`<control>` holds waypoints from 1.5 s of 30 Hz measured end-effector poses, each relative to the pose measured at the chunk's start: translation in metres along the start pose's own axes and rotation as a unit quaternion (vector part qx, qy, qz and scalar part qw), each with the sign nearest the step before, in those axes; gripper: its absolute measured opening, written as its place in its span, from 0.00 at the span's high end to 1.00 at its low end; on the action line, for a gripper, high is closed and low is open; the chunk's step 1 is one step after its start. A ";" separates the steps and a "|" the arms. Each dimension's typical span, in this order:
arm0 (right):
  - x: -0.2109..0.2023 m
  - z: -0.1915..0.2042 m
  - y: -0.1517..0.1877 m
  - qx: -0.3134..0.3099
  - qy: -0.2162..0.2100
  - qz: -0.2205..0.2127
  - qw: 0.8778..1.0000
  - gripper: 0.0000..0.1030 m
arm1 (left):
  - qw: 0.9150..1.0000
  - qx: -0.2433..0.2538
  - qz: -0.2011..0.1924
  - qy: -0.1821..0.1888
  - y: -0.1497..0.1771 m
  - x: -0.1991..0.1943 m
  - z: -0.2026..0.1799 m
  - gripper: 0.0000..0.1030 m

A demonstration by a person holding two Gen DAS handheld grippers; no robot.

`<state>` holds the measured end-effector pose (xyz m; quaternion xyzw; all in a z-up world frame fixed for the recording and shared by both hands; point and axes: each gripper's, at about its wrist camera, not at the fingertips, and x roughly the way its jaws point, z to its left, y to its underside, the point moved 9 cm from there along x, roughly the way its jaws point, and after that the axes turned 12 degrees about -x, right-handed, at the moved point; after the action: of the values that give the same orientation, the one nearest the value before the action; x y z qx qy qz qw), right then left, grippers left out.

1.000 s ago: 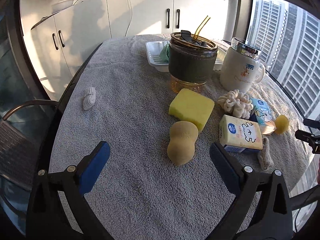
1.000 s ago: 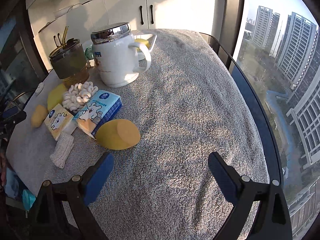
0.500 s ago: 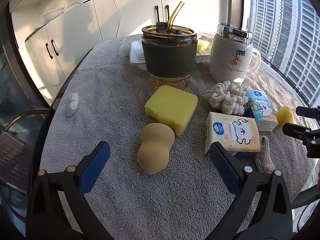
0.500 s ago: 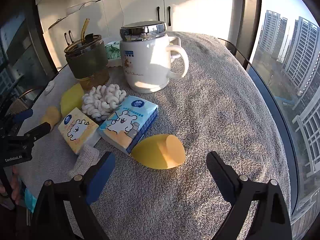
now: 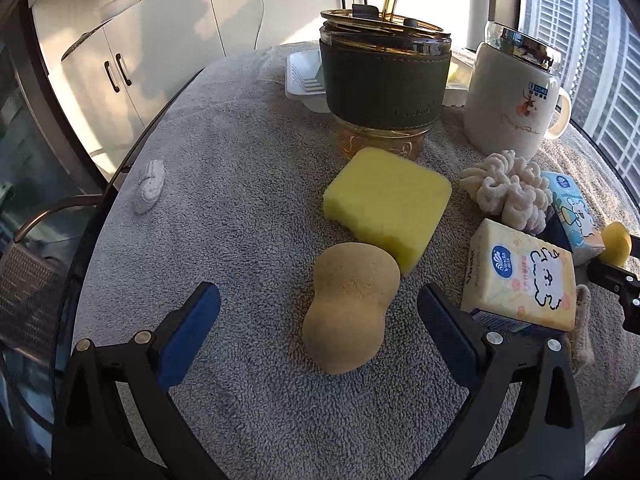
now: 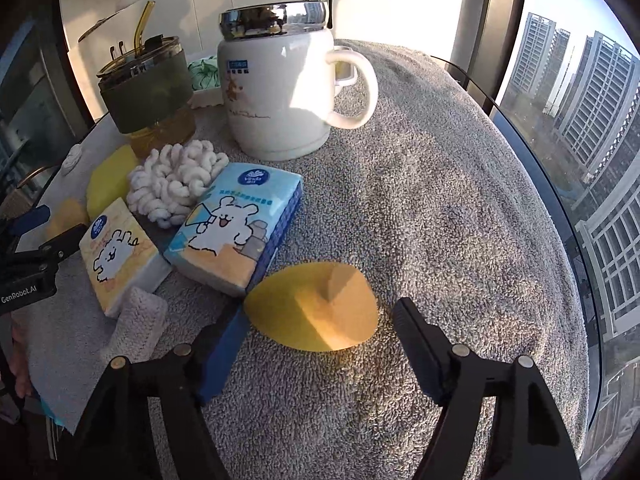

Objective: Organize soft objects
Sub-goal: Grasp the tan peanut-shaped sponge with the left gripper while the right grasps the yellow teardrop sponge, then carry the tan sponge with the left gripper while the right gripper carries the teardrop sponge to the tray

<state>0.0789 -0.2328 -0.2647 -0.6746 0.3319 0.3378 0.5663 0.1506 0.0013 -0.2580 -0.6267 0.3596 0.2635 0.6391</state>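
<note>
Approach step: left tongs (image 5: 318,320) and right tongs (image 6: 320,344), both wide open and empty, straddle tan sponge (image 5: 350,306) and yellow sponge (image 6: 314,306) beside the mug (image 6: 280,92); closing is next.

A round table (image 5: 248,168) covered with grey terry towelling (image 6: 440,208) serves as the reference point. Behind the table stands a run of white cabinets (image 5: 160,60) with dark vertical handles (image 5: 116,72); a thin cable (image 5: 256,8) hangs down the cabinet front. To the right of the table, floor-to-ceiling glazing (image 6: 580,140) in dark frames looks onto high-rise residential blocks (image 6: 600,92) in daylight. Low, warm sunlight enters from that side, casting bright patches and sharp shadows on the cabinet doors and across the towelling. To the left of the table, a chair (image 5: 28,280) with a curved metal arm and woven back sits close against the table edge.
</note>
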 end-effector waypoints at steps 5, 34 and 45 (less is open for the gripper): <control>-0.001 0.005 -0.001 -0.010 0.005 -0.002 1.000 0.33 | 0.998 -0.044 0.036 0.018 0.006 0.010 0.011 0.01; -0.030 0.001 -0.008 0.002 0.009 -0.024 1.000 0.43 | 0.997 -0.059 -0.011 0.057 -0.007 -0.031 -0.002 0.68; -0.043 -0.026 -0.029 0.004 0.038 -0.039 0.999 0.43 | 0.996 -0.050 -0.068 0.021 -0.050 -0.050 0.025 0.68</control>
<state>0.0812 -0.2517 -0.2096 -0.6973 0.3278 0.2882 0.5685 0.1632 0.0280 -0.1893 -0.6863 0.3156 0.2243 0.6157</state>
